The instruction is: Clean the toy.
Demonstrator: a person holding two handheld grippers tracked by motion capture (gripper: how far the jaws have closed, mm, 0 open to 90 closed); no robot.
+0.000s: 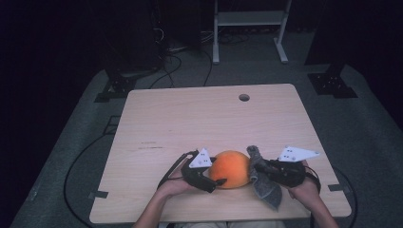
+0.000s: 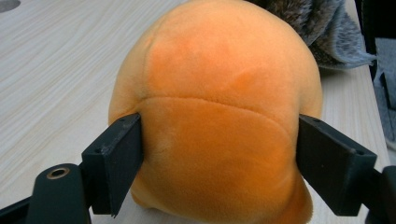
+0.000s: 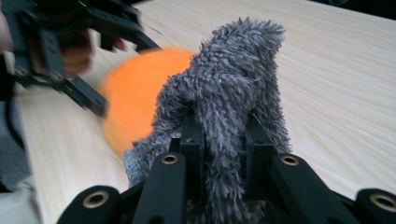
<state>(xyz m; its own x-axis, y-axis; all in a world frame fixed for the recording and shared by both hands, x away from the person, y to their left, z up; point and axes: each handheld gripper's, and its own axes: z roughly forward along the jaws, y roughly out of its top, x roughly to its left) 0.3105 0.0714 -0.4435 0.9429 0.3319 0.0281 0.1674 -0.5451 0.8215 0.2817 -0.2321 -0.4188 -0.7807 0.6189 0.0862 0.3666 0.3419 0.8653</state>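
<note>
An orange plush ball (image 1: 230,168) rests on the wooden table (image 1: 199,114) near its front edge. My left gripper (image 1: 215,173) comes at it from the left. Both black pads (image 2: 116,158) push into the plush's (image 2: 219,93) sides and dent the fabric. A grey fuzzy cloth (image 1: 266,190) hangs against the ball's right side, and my right gripper (image 1: 262,168) is shut on it. In the right gripper view the cloth (image 3: 238,70) bunches up out of the closed jaws of my right gripper (image 3: 219,135), with the blurred ball (image 3: 135,102) behind it.
A round cable hole (image 1: 244,97) is in the table's far edge. A white metal frame (image 1: 249,19) stands on the floor beyond the table. Cables (image 1: 76,166) trail off the left side. The person's hands (image 1: 173,187) come in at the front edge.
</note>
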